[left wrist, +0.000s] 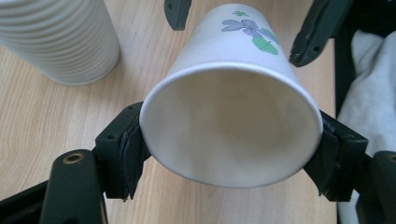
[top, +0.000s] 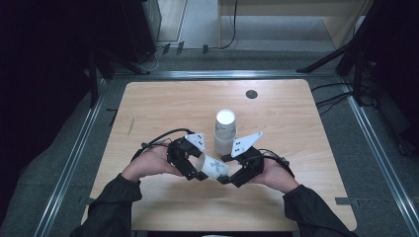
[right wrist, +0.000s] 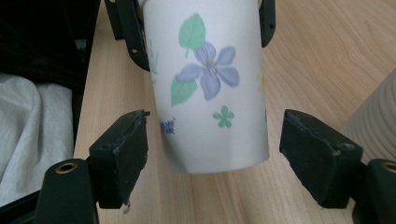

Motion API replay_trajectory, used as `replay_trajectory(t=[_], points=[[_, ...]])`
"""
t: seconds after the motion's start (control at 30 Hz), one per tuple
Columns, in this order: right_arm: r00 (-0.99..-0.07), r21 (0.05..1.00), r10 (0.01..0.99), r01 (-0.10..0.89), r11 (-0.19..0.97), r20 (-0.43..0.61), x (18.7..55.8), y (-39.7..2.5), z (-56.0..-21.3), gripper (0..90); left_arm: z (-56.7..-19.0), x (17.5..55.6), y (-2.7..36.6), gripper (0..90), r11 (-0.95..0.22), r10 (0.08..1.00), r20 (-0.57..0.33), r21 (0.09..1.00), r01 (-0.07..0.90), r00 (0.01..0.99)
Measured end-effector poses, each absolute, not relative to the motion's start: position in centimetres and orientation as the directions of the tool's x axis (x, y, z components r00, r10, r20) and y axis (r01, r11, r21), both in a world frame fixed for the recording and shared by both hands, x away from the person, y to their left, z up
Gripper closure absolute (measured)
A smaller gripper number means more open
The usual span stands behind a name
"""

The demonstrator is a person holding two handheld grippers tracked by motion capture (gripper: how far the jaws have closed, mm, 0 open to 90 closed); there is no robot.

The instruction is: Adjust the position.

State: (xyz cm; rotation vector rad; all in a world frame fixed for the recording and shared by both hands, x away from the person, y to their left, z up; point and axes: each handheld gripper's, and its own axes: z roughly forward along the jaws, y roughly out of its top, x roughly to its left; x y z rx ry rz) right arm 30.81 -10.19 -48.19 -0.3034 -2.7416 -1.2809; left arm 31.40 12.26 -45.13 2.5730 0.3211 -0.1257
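Lying sideways above the table near the ribbed cup stack (top: 225, 131), the flowered paper cup (top: 213, 166) is pinched at its rim by the left gripper (top: 197, 174) while the right gripper (top: 226, 177) gapes around its base; light and crushable, it probably wants gentle grips near the stiffer rim or base
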Motion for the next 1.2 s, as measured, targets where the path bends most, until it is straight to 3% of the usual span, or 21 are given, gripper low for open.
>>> replay_trajectory(t=[0.33,0.6,0.73,0.93,1.2], points=[[-0.98,0.721,0.123,0.198,0.664,0.156,31.0,-9.1,-49.4,26.2,-45.6,31.7,11.0,24.1,-0.837,0.241,-0.178,0.459,0.297,0.954],[-0.984,0.709,0.101,0.176,0.683,0.147,30.9,-8.5,-49.7,31.7,-45.9,31.5,10.3,24.0,-0.848,0.211,-0.18,0.455,0.272,0.961],[-0.987,0.713,0.092,0.16,0.683,0.134,30.8,-8.6,-49.6,32.6,-45.9,31.4,10.5,22.7,-0.842,0.195,-0.166,0.478,0.252,0.967],[-0.986,0.733,0.106,0.164,0.661,0.125,30.9,-9.0,-49.1,32.5,-45.8,31.2,10.8,12.9,-0.818,0.202,-0.147,0.518,0.249,0.968],[-0.982,0.75,0.13,0.186,0.634,0.134,31.2,-10.0,-48.5,32.5,-45.6,31.4,12.0,12.6,-0.768,0.223,-0.166,0.576,0.278,0.961]])
